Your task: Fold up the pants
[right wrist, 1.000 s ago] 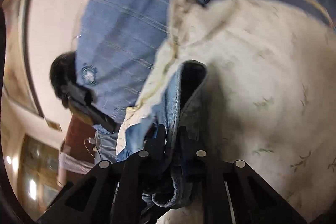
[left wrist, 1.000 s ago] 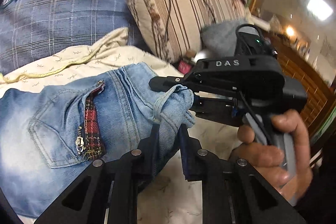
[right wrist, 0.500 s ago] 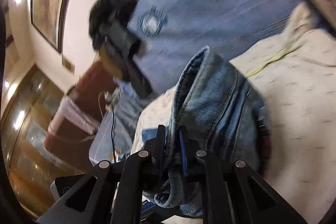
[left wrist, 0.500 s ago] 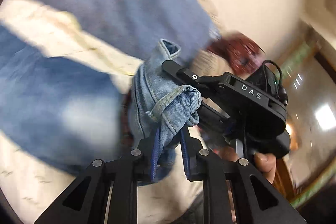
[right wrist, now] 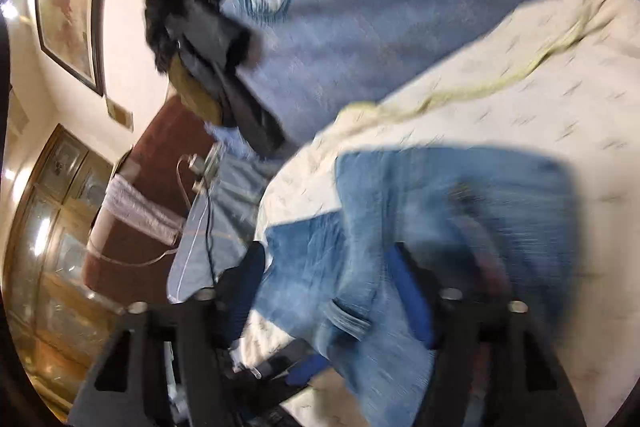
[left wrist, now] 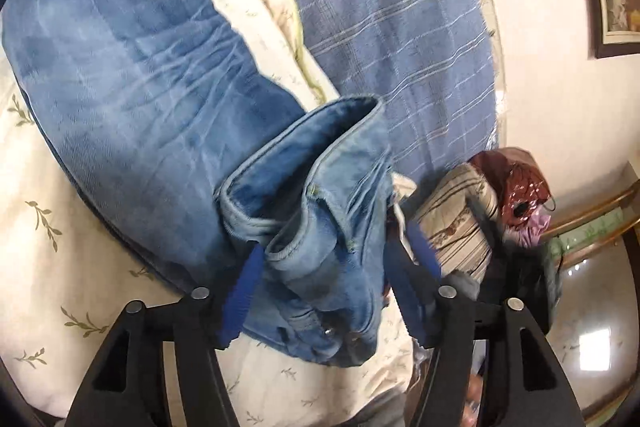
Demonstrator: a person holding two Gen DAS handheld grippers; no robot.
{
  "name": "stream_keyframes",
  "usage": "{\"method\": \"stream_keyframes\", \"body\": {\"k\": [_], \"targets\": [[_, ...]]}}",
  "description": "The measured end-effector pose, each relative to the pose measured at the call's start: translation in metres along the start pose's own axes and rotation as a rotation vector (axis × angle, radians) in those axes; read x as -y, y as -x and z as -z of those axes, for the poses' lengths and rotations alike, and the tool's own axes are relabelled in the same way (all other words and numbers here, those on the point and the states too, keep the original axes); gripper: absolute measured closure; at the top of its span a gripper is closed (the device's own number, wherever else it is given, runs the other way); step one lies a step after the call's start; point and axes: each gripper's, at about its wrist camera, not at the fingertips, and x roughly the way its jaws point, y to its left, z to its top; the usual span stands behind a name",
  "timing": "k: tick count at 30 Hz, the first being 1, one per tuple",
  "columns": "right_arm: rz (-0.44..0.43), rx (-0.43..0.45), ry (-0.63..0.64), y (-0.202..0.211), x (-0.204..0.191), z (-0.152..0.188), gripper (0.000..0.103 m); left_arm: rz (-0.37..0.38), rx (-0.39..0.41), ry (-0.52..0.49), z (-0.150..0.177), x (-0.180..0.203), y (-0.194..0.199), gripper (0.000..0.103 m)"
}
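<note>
Light blue jeans (left wrist: 132, 67) lie folded over on a cream sheet with a leaf print (left wrist: 36, 227). In the left wrist view the waistband end (left wrist: 316, 211) rests between the spread fingers of my left gripper (left wrist: 336, 267), which is open. In the right wrist view, which is blurred, the jeans (right wrist: 440, 211) lie under my right gripper (right wrist: 332, 279), whose fingers are also spread apart and open. Part of the left gripper's black body shows below the denim in that view.
A blue checked pillow (left wrist: 400, 39) with a round crest lies behind the jeans. A striped pillow (left wrist: 456, 223) with red and purple cloth on it is at the right. A dark garment (right wrist: 208, 39) lies on the blue pillow, and brown furniture (right wrist: 132, 227) stands beside the bed.
Both grippers carried the waistband over onto the legs, then opened and let the denim go. The jeans now lie doubled over.
</note>
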Motion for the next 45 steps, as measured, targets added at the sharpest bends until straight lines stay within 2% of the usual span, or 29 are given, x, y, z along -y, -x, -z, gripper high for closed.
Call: {"method": "stream_keyframes", "body": {"k": [2,3,4,5,6,8,10,13,14,15,17,19,21,23,25,28,30,33,35,36,38,39,41,43,45], "targets": [[0.058,0.026,-0.035,0.020,0.022,0.004,0.033,-0.035,0.013,-0.014,0.000,0.008,-0.009,0.035],[0.099,0.026,-0.079,0.028,0.042,0.009,0.033,-0.089,0.010,-0.032,0.003,0.012,-0.023,0.035],[0.129,0.018,-0.106,0.029,0.055,0.012,0.033,-0.147,-0.001,-0.053,0.002,0.012,-0.033,0.040],[0.150,0.011,-0.131,0.030,0.067,0.016,0.033,-0.177,-0.008,-0.067,0.003,0.014,-0.046,0.054],[0.158,0.000,-0.164,0.030,0.084,0.023,0.033,-0.215,-0.005,-0.091,0.004,0.014,-0.053,0.062],[0.139,-0.021,-0.199,0.026,0.099,0.031,0.034,-0.286,0.010,-0.149,0.008,0.021,-0.056,0.077],[0.101,-0.043,-0.230,0.019,0.105,0.035,0.034,-0.281,0.050,-0.177,0.012,0.033,-0.042,0.086],[0.066,-0.069,-0.224,0.015,0.103,0.035,0.033,-0.354,0.090,-0.213,0.021,0.036,-0.025,0.089],[0.065,-0.080,-0.214,0.012,0.102,0.035,0.034,-0.396,0.052,-0.204,0.021,0.027,-0.037,0.088],[0.079,-0.093,-0.211,0.005,0.100,0.036,0.034,-0.406,0.036,-0.185,0.023,0.022,-0.040,0.088],[0.064,-0.102,-0.217,0.001,0.100,0.038,0.034,-0.385,0.062,-0.175,0.024,0.022,-0.040,0.087],[0.051,-0.125,-0.216,-0.008,0.097,0.038,0.034,-0.403,0.059,-0.212,0.025,0.030,-0.041,0.087],[0.037,-0.147,-0.212,-0.015,0.096,0.038,0.045,-0.416,0.057,-0.218,0.028,0.032,-0.042,0.087],[0.047,-0.151,-0.201,-0.017,0.095,0.036,0.061,-0.410,0.055,-0.218,0.027,0.031,-0.042,0.087],[0.038,-0.152,-0.170,-0.013,0.087,0.030,0.072,-0.401,0.055,-0.220,0.027,0.035,-0.043,0.087],[0.068,-0.140,-0.063,0.004,0.068,0.014,0.080,-0.367,0.035,-0.210,0.030,0.039,-0.044,0.088],[0.116,-0.122,0.005,0.018,0.060,-0.001,0.081,-0.358,0.001,-0.258,0.038,0.057,-0.058,0.089],[0.223,-0.071,0.084,0.050,0.067,-0.027,0.081,-0.291,-0.088,-0.282,0.045,0.084,-0.091,0.091],[0.291,-0.076,0.124,0.061,0.079,-0.034,0.081,-0.294,-0.136,-0.318,0.051,0.097,-0.118,0.091],[0.316,-0.085,0.107,0.064,0.096,-0.035,0.081,-0.316,-0.156,-0.352,0.056,0.100,-0.135,0.091],[0.286,-0.087,0.022,0.063,0.128,-0.028,0.080,-0.368,-0.169,-0.412,0.066,0.100,-0.157,0.090],[0.279,-0.081,-0.013,0.060,0.146,-0.020,0.079,-0.376,-0.146,-0.434,0.069,0.101,-0.158,0.090],[0.279,-0.063,-0.051,0.061,0.156,-0.018,0.070,-0.358,-0.135,-0.462,0.071,0.105,-0.154,0.089],[0.252,-0.061,-0.071,0.061,0.156,-0.022,0.066,-0.337,-0.147,-0.462,0.067,0.103,-0.150,0.089],[0.300,-0.052,-0.042,0.059,0.153,-0.023,0.057,-0.299,-0.165,-0.435,0.061,0.101,-0.138,0.088]]}}
